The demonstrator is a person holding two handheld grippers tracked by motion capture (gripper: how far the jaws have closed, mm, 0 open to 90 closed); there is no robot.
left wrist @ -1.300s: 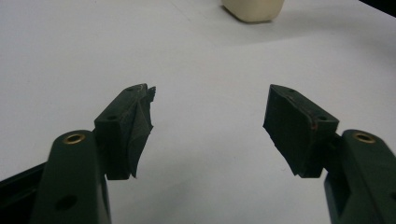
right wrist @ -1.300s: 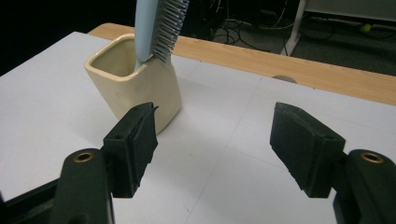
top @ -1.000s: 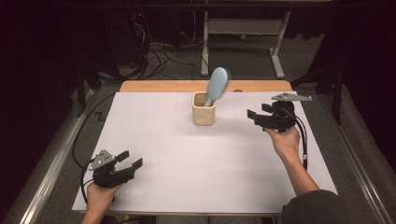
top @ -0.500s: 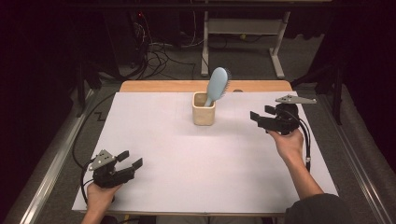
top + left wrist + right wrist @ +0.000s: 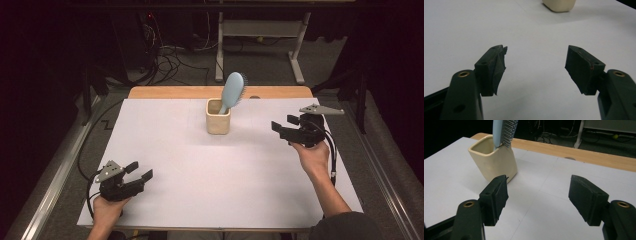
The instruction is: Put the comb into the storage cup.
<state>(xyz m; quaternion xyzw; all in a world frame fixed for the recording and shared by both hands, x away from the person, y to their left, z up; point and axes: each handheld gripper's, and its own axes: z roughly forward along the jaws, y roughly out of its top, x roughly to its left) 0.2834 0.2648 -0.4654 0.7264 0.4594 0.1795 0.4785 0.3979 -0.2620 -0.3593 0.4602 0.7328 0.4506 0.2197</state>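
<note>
Both my claws gape wide, empty: right claw (image 5: 283, 131) near the cup (image 5: 218, 122), brush (image 5: 233, 90) standing inside it untouched; left claw (image 5: 139, 171) well apart on the bench (image 5: 210, 200).

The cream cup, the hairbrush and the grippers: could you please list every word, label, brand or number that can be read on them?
None: the cream cup, the blue hairbrush, the white table cover and both grippers' black jaws carry no readable text, label or number in these views.
</note>
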